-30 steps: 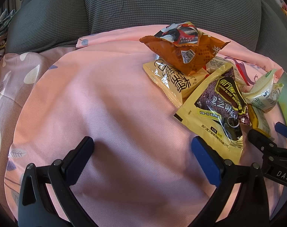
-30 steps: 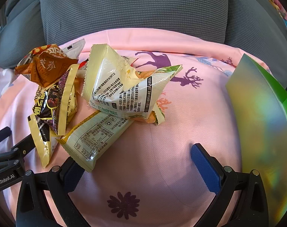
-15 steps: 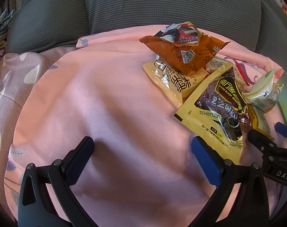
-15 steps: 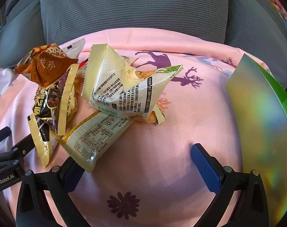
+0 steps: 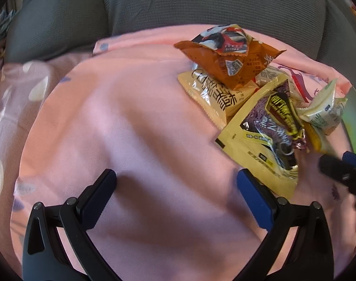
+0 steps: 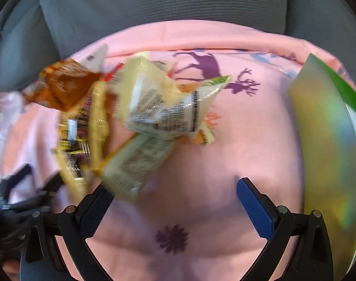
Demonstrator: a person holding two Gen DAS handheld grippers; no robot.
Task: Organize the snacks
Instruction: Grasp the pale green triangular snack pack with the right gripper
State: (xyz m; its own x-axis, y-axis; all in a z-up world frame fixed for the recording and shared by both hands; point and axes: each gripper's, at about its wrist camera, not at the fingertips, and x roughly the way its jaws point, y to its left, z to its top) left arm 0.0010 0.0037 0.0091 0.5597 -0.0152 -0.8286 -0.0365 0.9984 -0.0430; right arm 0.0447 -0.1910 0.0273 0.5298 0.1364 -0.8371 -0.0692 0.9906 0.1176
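Left wrist view: the left gripper [image 5: 176, 187] hovers low over the pink blanket [image 5: 135, 117], fingers spread wide and holding nothing; the snack pile lies ahead to its right, an orange packet [image 5: 227, 57] on top, a yellow-and-purple packet [image 5: 267, 128] nearest its right finger.

Right wrist view: the right gripper [image 6: 173, 199] points forward, fingers spread, empty; a pale yellow packet [image 6: 163, 107] sits blurred ahead-left; a green box [image 6: 330, 140] stands at right.
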